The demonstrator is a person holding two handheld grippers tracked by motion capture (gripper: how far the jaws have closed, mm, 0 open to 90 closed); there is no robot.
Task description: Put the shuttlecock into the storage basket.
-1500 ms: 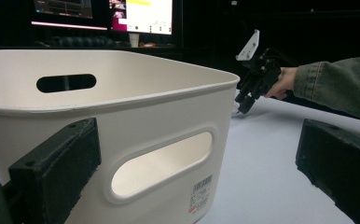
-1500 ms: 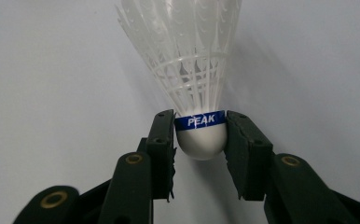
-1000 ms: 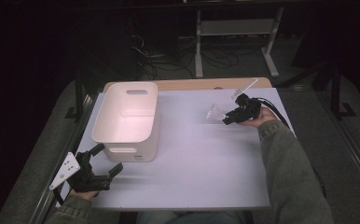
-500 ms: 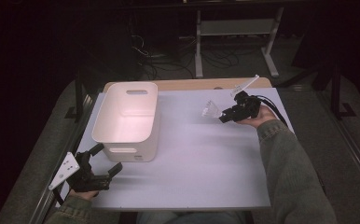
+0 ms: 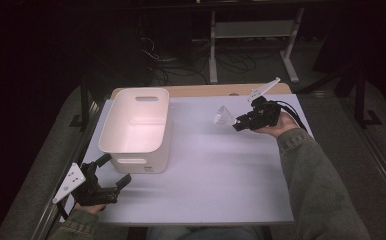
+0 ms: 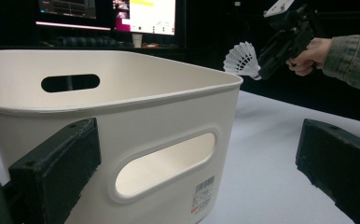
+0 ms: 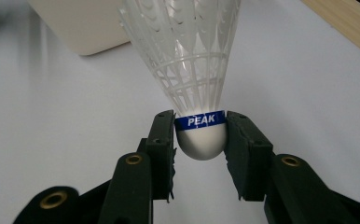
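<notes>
The right gripper [image 7: 200, 140] pinches a white shuttlecock [image 7: 187, 60] by its cork; carry it level above the white bin [image 5: 136, 125] before releasing, while the left gripper [image 5: 112, 172] rests wide open.

The shuttlecock [image 7: 187, 60] has a skirt of white plastic mesh, thin and a little translucent, and its rounded base is smooth and matt white with a glossy blue band that has the printed word PEAK. The basket [image 5: 131, 150] is of cream-white plastic with a smooth, softly shining wall and a small paper label near its bottom, while the table [image 5: 221, 175] has a pale, matt and even top with a strip of light wood [image 5: 206, 90] at its far edge. The right gripper [image 7: 200, 140] looks like matt black plastic with rough dark pads and brass-coloured metal rings, the left gripper [image 5: 112, 172] has a flat grey plate, and the sleeve [image 5: 316, 185] is of coarse olive-green cloth.
</notes>
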